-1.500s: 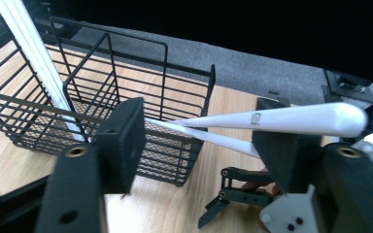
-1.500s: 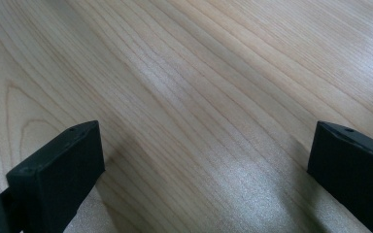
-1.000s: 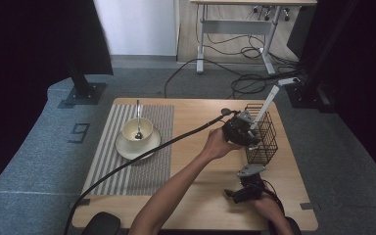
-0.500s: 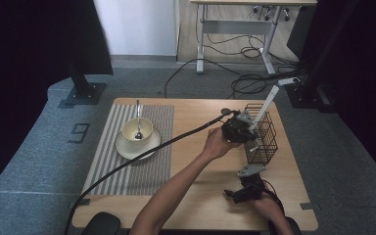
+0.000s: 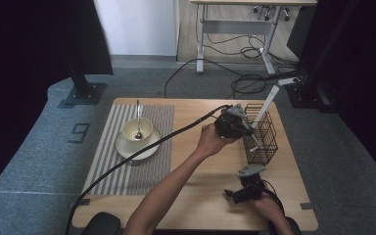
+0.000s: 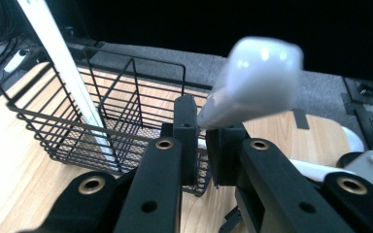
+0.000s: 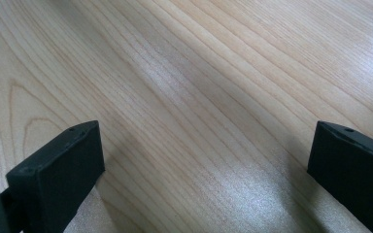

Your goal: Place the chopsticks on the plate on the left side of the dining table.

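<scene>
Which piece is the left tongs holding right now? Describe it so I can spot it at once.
Find the black wire basket at the right of the wooden table. At its near-left rim, the left tongs are shut on a white spoon. Unlike the long white utensil leaning in the basket, it has a broad rounded bowl.

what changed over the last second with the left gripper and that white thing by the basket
The left gripper has just closed its jaws on a white utensil at the wire basket and has begun to lift slightly. A second long white utensil leans in the basket as before. The right gripper rests open on the table in the same place; the bowl, spoon and saucer are unmoved.
</scene>
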A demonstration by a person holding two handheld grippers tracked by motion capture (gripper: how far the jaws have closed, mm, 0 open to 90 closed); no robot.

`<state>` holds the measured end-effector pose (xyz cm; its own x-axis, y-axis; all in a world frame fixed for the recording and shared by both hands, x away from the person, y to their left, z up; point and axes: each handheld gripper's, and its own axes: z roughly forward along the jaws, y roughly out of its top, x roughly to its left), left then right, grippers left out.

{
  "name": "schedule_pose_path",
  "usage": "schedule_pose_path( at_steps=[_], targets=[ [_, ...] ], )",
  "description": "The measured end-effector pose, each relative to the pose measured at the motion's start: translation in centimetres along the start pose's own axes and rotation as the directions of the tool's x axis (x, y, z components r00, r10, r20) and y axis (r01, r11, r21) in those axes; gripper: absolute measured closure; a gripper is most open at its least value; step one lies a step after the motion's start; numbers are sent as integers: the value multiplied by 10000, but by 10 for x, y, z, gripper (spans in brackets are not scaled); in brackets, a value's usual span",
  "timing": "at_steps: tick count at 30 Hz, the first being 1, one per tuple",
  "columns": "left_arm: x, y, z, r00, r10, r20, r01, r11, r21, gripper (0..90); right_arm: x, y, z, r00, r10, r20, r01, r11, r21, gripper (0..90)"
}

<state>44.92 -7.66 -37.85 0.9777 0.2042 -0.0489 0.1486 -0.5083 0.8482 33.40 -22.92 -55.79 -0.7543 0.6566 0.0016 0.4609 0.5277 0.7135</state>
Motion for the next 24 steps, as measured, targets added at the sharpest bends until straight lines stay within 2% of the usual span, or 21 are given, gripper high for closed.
schedule_pose_path(
  at_steps=[12, 20, 24],
  targets=[
    [-1, 5, -45, 9998, -169, 108, 174, 9982, -565, 831, 0, 0, 0, 10000, -55, 6, 55, 10000, -4, 0],
    [-12, 9, -71, 9996, 240, -129, -245, 9989, -396, 832, 0, 0, 0, 10000, -60, 10, 60, 10000, -5, 0],
    [-11, 5, -87, 9999, 13, -137, -22, 9976, -685, 833, 0, 0, 0, 10000, -62, 12, 62, 10000, -7, 0]
  ],
)
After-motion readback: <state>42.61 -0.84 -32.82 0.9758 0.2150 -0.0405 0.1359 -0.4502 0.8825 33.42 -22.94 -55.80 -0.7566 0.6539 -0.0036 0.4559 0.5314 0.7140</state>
